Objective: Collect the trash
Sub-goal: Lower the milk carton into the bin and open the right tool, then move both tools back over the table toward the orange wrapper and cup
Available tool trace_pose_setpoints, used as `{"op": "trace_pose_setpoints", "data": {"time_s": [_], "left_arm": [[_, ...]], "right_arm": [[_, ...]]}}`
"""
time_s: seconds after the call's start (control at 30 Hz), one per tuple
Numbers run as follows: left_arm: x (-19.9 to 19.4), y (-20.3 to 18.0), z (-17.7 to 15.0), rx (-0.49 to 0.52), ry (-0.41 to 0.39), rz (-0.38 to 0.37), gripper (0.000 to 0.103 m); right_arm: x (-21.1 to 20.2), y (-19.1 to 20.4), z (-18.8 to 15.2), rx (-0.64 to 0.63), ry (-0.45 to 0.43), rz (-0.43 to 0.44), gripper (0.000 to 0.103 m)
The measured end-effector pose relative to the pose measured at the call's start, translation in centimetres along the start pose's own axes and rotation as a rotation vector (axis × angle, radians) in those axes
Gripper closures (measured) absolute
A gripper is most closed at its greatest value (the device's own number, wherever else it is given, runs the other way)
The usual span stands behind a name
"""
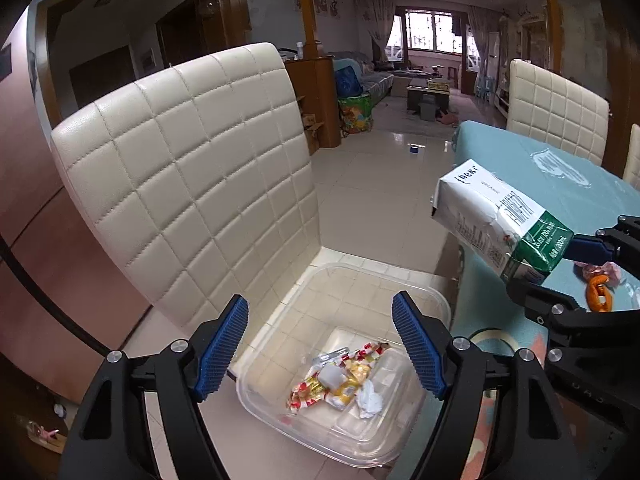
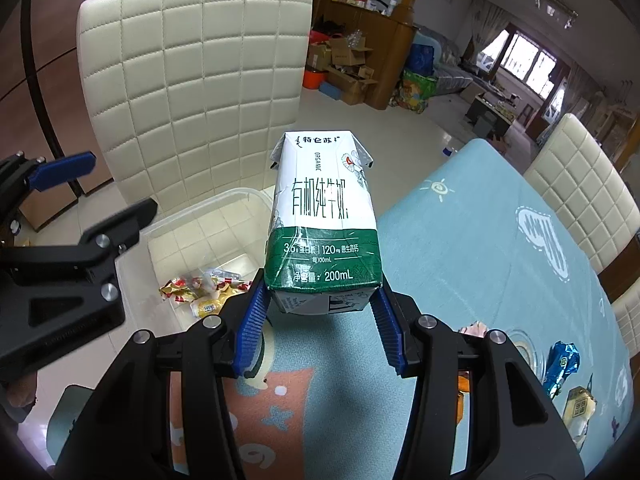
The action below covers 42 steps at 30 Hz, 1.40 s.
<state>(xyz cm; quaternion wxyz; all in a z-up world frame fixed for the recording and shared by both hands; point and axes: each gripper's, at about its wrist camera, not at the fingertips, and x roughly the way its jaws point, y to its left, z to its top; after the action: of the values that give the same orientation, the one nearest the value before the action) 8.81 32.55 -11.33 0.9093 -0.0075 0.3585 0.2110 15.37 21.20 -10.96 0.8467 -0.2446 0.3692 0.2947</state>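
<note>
Tiled floor runs back to a bright living room; up close, a white quilted chair (image 1: 180, 184) stands beside a surface (image 2: 480, 248) under a blue printed cloth. On the chair seat sits a clear tub (image 1: 424, 308) already holding wrappers (image 1: 336, 384) and crumpled paper.

Hovering over the tub, the left gripper (image 1: 320, 344) has its jaws apart with nothing between them. The right gripper (image 2: 320, 320) has its jaws clamped on the green base of a milk carton (image 2: 324, 216), which juts forward over the surface edge, just short of the tub.

Judged from here, the carton must travel further left before release; let go now, it could strike the tub rim or drop to the seat or floor. The grip sits low on the carton, so the long free end could swing or slip. The two grippers are near each other and could collide over the tub. More wrappers (image 2: 562, 364) lie on the surface, uncollected.
</note>
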Motion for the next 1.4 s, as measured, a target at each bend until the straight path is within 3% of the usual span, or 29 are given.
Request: {"op": "trace_pose_setpoints", "data": {"time_s": [0.57,0.6,0.63,0.7,1.13,1.4], "left_arm": [[0.0,1.7,-1.0,-0.033,0.037,0.045,0.030],[0.0,1.6,-1.0,-0.033,0.036,0.047,0.030],[-0.1,1.6,-1.0,-0.032,0.036,0.048,0.030],[-0.3,1.5,-1.0,-0.031,0.034,0.046,0.030],[-2.0,-0.2,-0.5,0.007,0.007,0.043,0.030],[-4.0,-3.4,-0.6,0.055,-0.002,-0.009,0.030]], "right_arm": [[0.3,1.5,0.1,-0.046,-0.006,0.045,0.051],[0.2,1.4,0.1,-0.047,-0.011,0.045,0.049],[0.2,1.4,0.1,-0.047,-0.013,0.040,0.039],[-0.3,1.2,-0.1,-0.040,-0.042,0.016,0.031],[-2.0,-0.8,-1.4,-0.007,-0.053,-0.025,0.032],[-4.4,-3.6,-3.8,0.059,-0.065,-0.057,0.032]]}}
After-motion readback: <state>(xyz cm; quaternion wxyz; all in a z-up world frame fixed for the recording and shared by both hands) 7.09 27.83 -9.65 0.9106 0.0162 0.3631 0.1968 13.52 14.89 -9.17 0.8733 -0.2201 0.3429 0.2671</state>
